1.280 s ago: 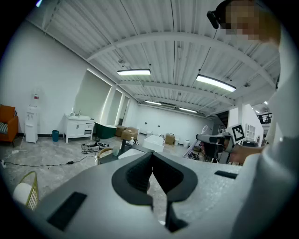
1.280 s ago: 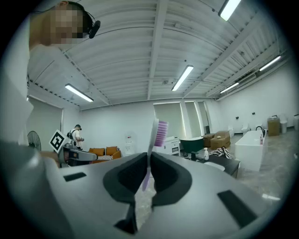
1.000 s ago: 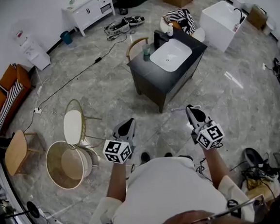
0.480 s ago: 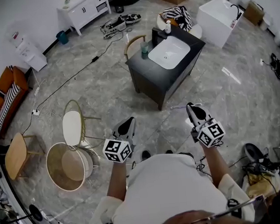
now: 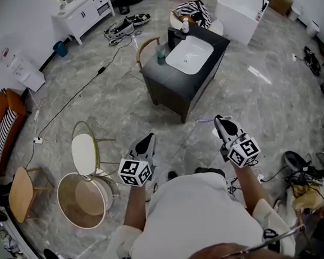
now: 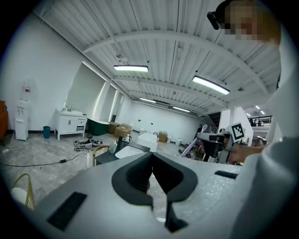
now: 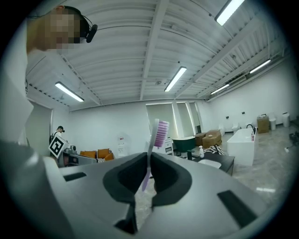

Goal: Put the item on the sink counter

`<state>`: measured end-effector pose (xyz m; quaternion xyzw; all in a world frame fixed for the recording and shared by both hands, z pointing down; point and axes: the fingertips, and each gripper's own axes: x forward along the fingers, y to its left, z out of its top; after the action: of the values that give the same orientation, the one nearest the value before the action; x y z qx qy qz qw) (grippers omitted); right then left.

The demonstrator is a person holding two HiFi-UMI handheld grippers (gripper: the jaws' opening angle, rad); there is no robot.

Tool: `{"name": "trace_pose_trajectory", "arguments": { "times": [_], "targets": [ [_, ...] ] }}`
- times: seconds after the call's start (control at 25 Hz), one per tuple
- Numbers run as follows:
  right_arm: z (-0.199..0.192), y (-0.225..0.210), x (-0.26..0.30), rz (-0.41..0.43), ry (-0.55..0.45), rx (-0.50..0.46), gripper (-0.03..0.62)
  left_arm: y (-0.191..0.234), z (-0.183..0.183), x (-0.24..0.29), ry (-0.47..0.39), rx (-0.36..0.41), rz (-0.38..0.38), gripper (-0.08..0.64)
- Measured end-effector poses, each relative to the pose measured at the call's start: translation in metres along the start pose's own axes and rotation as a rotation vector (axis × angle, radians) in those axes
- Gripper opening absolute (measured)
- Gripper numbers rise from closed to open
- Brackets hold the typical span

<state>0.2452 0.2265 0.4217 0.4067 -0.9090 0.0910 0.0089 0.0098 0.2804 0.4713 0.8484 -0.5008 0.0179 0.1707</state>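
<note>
There's the black sink tabletop [image 5: 156,71], well ahead of us across the floor. Both arms reach forward side by side, roughly level. The left hand-held gripper [image 5: 147,140] has its jaws pressed together on nothing. The right hand-held gripper [image 5: 220,121] pinches a toothbrush [image 7: 160,133] upright, pink bristles on top. In the head view the brush is too small to make out.

head view: whole room swung anticlockwise | black sink cabinet with white basin [image 5: 165,92]: now higher, further left | round tan wicker basket [image 5: 81,202]: lower | white water dispenser [image 5: 25,79]: lower, nearer left edge
</note>
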Motion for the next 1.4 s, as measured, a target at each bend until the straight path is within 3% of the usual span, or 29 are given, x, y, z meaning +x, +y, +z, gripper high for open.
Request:
{"name": "trace_pose_trajectory", "arguments": {
  "times": [0.4, 0.8, 1.08, 1.4],
  "targets": [
    [-0.012, 0.031, 0.006, -0.032, 0.016, 0.0, 0.029, 0.024, -0.004, -0.015, 0.01, -0.006, -0.036, 0.003],
    [-0.018, 0.027, 0.027, -0.024, 0.018, 0.012, 0.029, 0.036, -0.009, -0.004, 0.015, -0.021, -0.033, 0.003],
    [-0.017, 0.008, 0.059, 0.004, 0.03, 0.023, 0.029, 0.056, -0.002, 0.019, 0.026, -0.027, -0.002, 0.003],
    [-0.013, -0.042, 0.11, 0.036, 0.043, 0.04, 0.029, 0.078, 0.009, 0.073, 0.046, -0.038, 0.031, 0.003]
  ]
}}
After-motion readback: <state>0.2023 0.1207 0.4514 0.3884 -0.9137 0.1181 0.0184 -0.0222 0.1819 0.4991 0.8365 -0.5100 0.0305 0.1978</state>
